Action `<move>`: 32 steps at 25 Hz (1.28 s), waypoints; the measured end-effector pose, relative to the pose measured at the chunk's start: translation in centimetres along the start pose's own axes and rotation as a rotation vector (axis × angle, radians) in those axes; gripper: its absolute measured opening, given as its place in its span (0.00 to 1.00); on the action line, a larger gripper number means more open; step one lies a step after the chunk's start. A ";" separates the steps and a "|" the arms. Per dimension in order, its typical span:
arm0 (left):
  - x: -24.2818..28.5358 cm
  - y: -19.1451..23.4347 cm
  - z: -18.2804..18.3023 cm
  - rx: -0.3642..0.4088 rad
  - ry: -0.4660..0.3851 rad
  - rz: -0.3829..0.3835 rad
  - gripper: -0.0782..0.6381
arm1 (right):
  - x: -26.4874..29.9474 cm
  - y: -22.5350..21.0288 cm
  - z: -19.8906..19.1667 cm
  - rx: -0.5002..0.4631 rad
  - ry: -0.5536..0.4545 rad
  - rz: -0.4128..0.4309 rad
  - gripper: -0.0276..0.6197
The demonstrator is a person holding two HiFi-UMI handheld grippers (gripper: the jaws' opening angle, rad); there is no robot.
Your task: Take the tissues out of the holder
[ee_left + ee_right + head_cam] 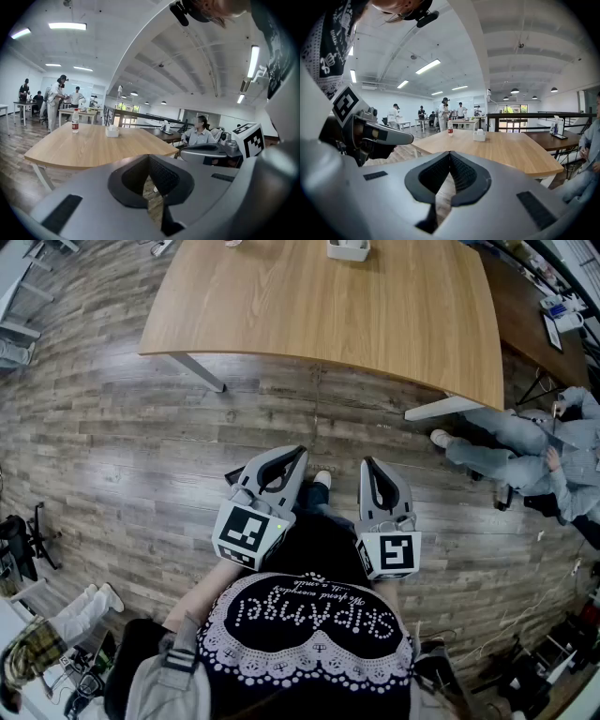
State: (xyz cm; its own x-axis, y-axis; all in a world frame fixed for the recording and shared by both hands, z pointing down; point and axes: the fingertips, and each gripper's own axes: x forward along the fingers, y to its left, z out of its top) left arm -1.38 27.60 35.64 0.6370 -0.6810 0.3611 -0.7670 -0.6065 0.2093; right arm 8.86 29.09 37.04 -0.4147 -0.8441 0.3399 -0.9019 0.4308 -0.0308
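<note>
The white tissue holder [348, 248] stands on the far part of the wooden table [309, 315], with tissue showing at its top. It also appears small and distant as the holder [112, 131] in the left gripper view and the holder [479, 136] in the right gripper view. Both grippers are held close to my body, well short of the table, over the floor. The left gripper [298, 454] is shut with nothing in it, its tips meeting [149, 157]. The right gripper [367, 465] is shut and empty too, tips together [450, 153].
A bottle with a red label [75, 121] stands on the table left of the holder, the same bottle [450, 127] showing in the right gripper view. A seated person [525, 442] is at the table's right corner. Plank floor [141, 446] lies between me and the table.
</note>
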 end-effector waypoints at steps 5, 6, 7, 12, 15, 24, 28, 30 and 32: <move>-0.4 -0.6 -0.1 0.001 0.006 -0.007 0.12 | -0.8 0.1 -0.1 0.021 0.001 -0.015 0.06; -0.5 -0.6 -0.2 0.000 0.006 -0.005 0.12 | -0.9 0.1 -0.2 0.021 0.001 -0.016 0.06; -0.5 -0.7 -0.2 0.000 0.006 -0.005 0.12 | -1.0 0.1 -0.2 0.017 0.001 -0.013 0.06; -0.5 -1.0 -0.4 0.002 0.009 -0.006 0.12 | -1.2 0.2 -0.4 0.008 -0.002 -0.005 0.06; -0.4 -1.0 -0.4 0.001 0.007 -0.004 0.12 | -1.2 0.0 -0.4 0.007 -0.004 -0.005 0.06; -0.2 -0.7 -0.2 0.000 -0.003 0.013 0.12 | -0.8 0.5 0.4 -0.002 -0.047 0.054 0.06; 0.2 -0.9 0.1 0.007 -0.008 0.016 0.12 | -0.9 -0.4 0.3 0.018 -0.049 0.042 0.06; 0.3 -1.0 0.1 0.009 -0.006 0.015 0.12 | -1.0 -0.6 0.4 0.028 -0.055 0.042 0.06; 0.3 -1.1 0.2 0.012 -0.008 0.019 0.12 | -1.0 -0.7 0.4 0.030 -0.057 0.044 0.06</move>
State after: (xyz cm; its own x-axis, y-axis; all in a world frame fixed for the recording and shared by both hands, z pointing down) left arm -0.32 27.94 35.31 0.6230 -0.6959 0.3572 -0.7781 -0.5981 0.1918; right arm 9.86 29.52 36.32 -0.4598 -0.8415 0.2837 -0.8854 0.4591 -0.0733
